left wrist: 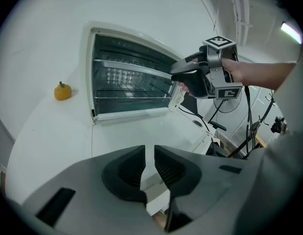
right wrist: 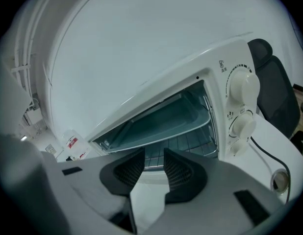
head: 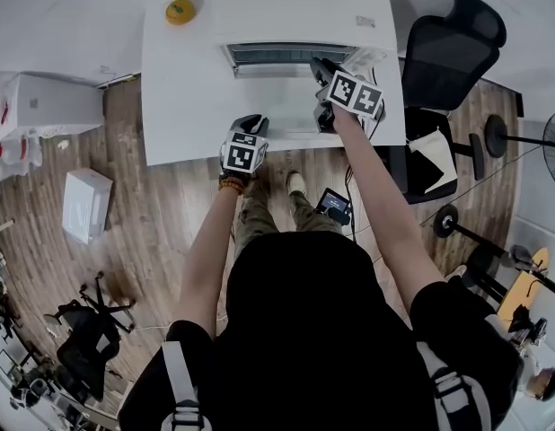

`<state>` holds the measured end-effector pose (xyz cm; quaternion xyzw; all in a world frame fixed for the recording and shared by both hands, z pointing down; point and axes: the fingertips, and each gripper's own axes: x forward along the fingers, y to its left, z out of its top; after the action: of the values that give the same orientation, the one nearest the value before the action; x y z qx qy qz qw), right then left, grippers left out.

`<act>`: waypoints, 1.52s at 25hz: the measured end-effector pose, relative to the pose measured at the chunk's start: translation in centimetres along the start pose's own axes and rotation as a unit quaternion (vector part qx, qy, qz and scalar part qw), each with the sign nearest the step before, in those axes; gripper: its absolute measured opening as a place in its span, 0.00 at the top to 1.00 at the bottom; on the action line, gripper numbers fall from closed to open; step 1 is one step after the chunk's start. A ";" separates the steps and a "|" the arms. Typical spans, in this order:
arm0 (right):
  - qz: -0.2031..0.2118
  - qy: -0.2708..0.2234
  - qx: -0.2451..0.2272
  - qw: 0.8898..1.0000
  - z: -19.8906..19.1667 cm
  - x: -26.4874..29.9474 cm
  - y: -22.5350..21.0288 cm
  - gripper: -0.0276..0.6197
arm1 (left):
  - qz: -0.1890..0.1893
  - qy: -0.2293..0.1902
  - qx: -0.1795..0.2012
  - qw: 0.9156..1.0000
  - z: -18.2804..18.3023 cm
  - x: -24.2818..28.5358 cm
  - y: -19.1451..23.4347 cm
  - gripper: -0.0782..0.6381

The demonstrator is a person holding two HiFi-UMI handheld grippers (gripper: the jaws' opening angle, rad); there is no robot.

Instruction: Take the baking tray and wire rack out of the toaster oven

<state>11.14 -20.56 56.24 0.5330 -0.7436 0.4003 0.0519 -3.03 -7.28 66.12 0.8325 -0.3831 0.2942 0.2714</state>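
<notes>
The left gripper (left wrist: 149, 154) has its jaws drawn nearly together, with only a thin slit between the ribbed pads and nothing in it. It hangs over the near edge of the white table (head: 179, 106), pointing down and toward the toaster oven (left wrist: 90, 67) from some way back.

The right gripper (right wrist: 153, 161) stands with its jaws parted and empty. It is up close to the oven mouth, at its right side, just in front of the cavity. In the left gripper view its dark nose (left wrist: 180, 77) sits at the right-hand edge of the opening.

The oven door (left wrist: 141, 124) is dropped fully open and lies level in front of the cavity. Inside, the baking tray (right wrist: 161, 124) sits on the upper level, and the wire rack (right wrist: 190, 142) lies on the level below it; both are fully inside the oven, and neither gripper touches them. Two white knobs (right wrist: 244, 85) run down the oven's right panel, and a black power cord (right wrist: 269, 153) trails from that side.

A small orange toy fruit (left wrist: 63, 91) rests on the table left of the oven, well apart from it. A black office chair (head: 448, 52) stands to the table's right.
</notes>
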 end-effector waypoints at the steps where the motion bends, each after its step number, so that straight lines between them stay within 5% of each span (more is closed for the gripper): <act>1: -0.002 -0.002 0.005 1.000 0.1 0.1 0.1 0.77 | -0.007 0.002 0.000 1.000 -0.2 0.2 0.1 0.84; 14: -0.030 -0.064 0.114 0.991 1.1 0.8 1.1 0.77 | -0.103 0.025 0.035 0.994 -1.4 0.1 0.3 0.84; 27: 0.020 -0.068 0.192 0.979 1.4 1.6 -0.4 0.77 | -0.079 0.012 0.005 0.997 0.3 0.2 0.3 0.84; 38: 0.046 -0.051 0.215 0.974 1.4 2.6 -1.0 0.77 | -0.057 -0.059 -0.005 0.997 5.3 -0.5 0.3 0.84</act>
<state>11.39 -23.56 57.18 0.5164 -0.6656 0.5252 -0.1202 -2.05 -10.75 62.22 0.8676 -0.3521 0.2262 0.2688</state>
